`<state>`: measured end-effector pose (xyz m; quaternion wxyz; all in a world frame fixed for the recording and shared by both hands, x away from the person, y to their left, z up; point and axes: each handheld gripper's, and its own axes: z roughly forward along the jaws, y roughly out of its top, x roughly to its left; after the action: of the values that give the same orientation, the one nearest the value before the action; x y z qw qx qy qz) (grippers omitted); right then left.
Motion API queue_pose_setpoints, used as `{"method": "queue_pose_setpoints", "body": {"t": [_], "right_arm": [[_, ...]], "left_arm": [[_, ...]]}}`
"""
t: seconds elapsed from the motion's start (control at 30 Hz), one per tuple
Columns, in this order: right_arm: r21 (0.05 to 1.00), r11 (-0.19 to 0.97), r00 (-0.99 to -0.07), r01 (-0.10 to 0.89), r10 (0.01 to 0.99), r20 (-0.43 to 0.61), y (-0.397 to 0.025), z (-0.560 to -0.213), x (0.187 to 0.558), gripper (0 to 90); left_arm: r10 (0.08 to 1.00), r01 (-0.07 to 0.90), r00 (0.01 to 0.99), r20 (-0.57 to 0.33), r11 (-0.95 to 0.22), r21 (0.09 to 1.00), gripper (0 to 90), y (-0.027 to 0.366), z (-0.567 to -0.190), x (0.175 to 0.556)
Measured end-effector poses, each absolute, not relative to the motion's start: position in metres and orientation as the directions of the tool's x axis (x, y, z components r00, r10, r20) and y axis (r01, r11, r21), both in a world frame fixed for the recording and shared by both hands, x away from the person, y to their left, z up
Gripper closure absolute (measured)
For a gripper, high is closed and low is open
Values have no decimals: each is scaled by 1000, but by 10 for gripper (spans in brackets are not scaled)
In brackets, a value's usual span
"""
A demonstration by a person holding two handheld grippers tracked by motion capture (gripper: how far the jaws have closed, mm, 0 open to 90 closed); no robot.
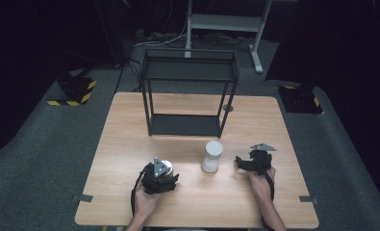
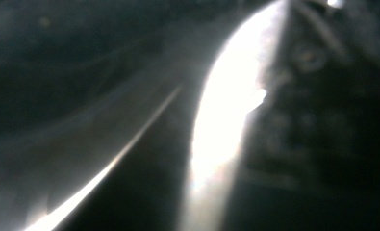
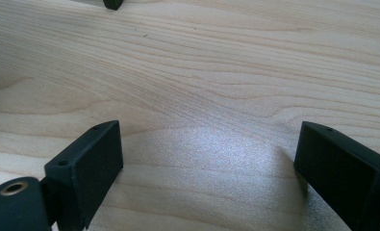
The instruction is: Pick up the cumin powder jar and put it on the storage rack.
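The left gripper (image 1: 161, 177) sits low on the counter (image 1: 125, 144), in front and to the left of the rack (image 1: 187, 96), over a silvery can (image 1: 167, 166); whether it clasps the can I cannot tell, its view is blurred; the right gripper (image 3: 207, 159), jaws wide apart, hovers over bare wood, right of the white cylinder (image 1: 212, 155), which stands upright just before the rack.
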<state>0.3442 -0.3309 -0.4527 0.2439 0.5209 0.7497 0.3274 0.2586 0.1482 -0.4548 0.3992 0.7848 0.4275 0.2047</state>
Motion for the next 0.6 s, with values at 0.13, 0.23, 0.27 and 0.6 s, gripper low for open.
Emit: {"method": "queue_pose_setpoints", "body": {"t": [0.13,0.23,0.27,0.6], "right_arm": [[745,243,-339,621,941,-25,-331,-453,344,92],[745,243,-339,621,941,-24,-331,-453,344,92],[745,243,-339,621,941,-24,-331,-453,344,92],[747,238,-337,620,941,-20,-332,-453,344,93]], "left_arm": [[833,512,552,-37,-304,803,306,152,-451,261],[830,513,556,-42,-303,803,307,153,-448,261],[828,509,560,-40,-305,805,307,153,-448,261],[814,494,581,-30,-323,807,307,154,-439,263]]}}
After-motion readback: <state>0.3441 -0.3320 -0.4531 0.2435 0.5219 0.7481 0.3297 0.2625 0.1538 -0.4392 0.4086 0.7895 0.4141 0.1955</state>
